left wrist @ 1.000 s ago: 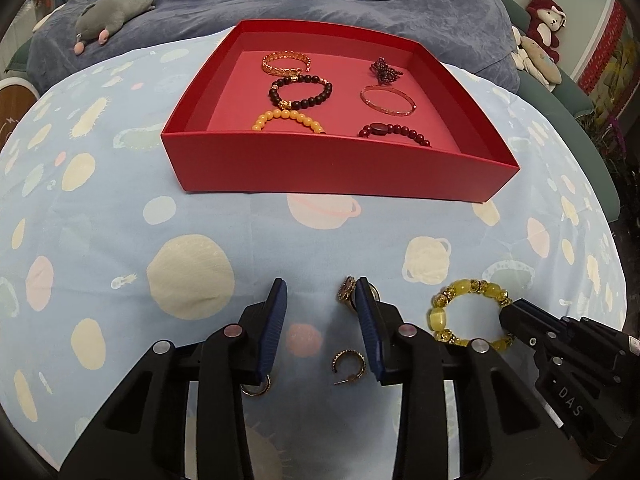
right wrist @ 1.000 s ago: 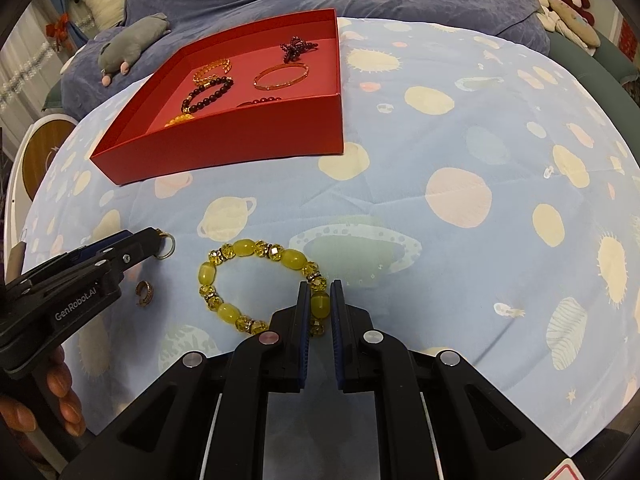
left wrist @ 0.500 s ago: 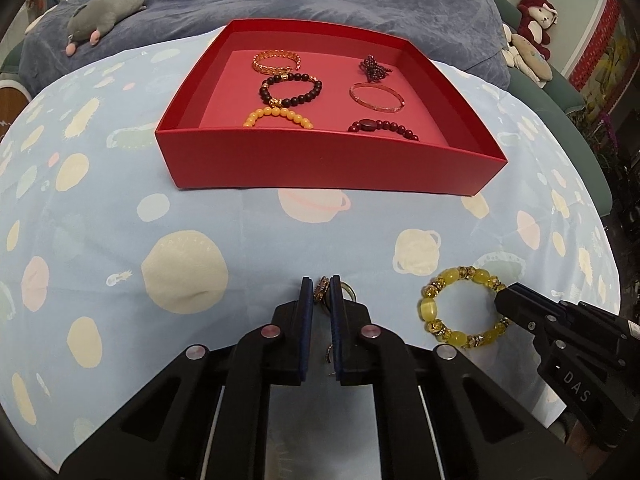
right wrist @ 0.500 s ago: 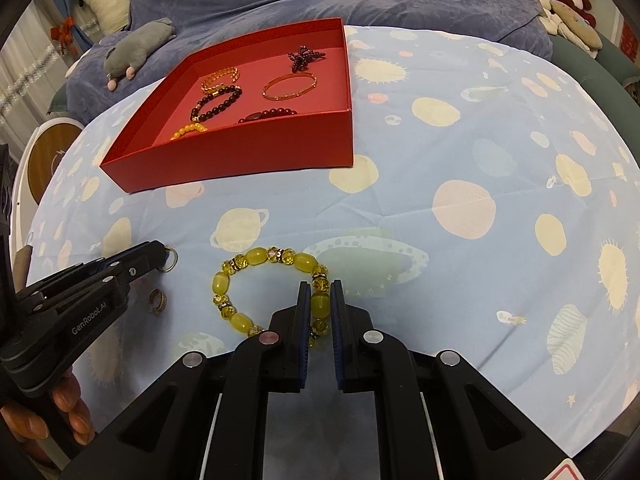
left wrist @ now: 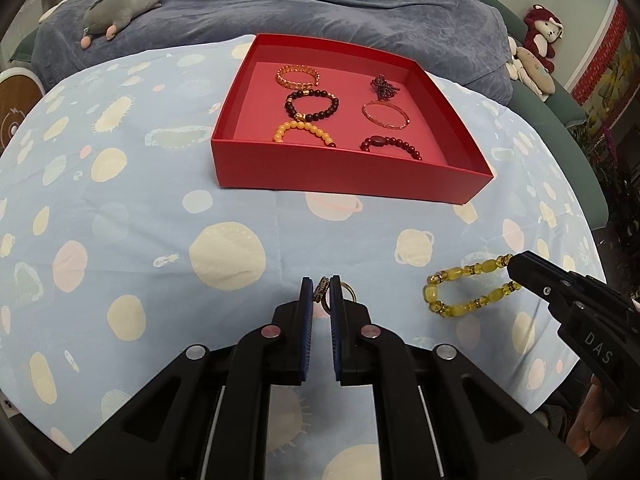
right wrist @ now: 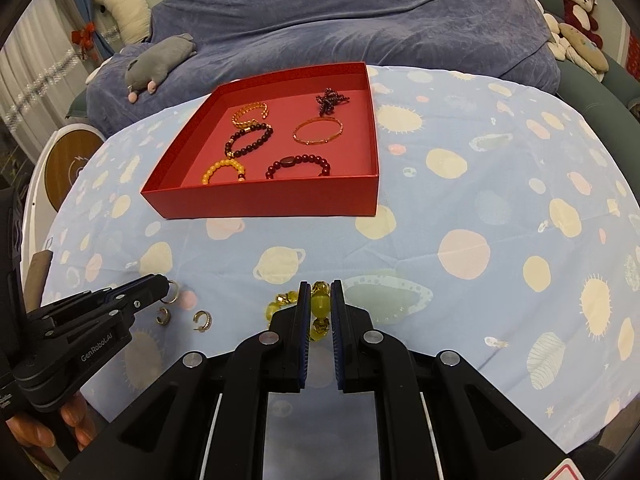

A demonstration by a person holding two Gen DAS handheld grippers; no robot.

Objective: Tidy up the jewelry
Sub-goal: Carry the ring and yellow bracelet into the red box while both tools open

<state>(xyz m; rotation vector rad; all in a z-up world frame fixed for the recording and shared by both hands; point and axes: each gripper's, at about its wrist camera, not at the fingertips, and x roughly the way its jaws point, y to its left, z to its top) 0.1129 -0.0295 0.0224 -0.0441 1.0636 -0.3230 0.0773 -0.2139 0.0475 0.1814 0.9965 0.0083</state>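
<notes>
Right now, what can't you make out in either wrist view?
- Left wrist: the near parts of the orange bracelet and dark red bracelet, behind the red box front wall.
- Right wrist: most of the yellow bracelet, behind the right claw.
- Left wrist: earring design, too small.

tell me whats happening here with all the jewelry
A person is sorting jewelry into a red box that already holds six pieces. The left gripper is shut on a small earring; the right gripper is shut on a yellow bead bracelet. Two more earrings lie on the tablecloth.
</notes>
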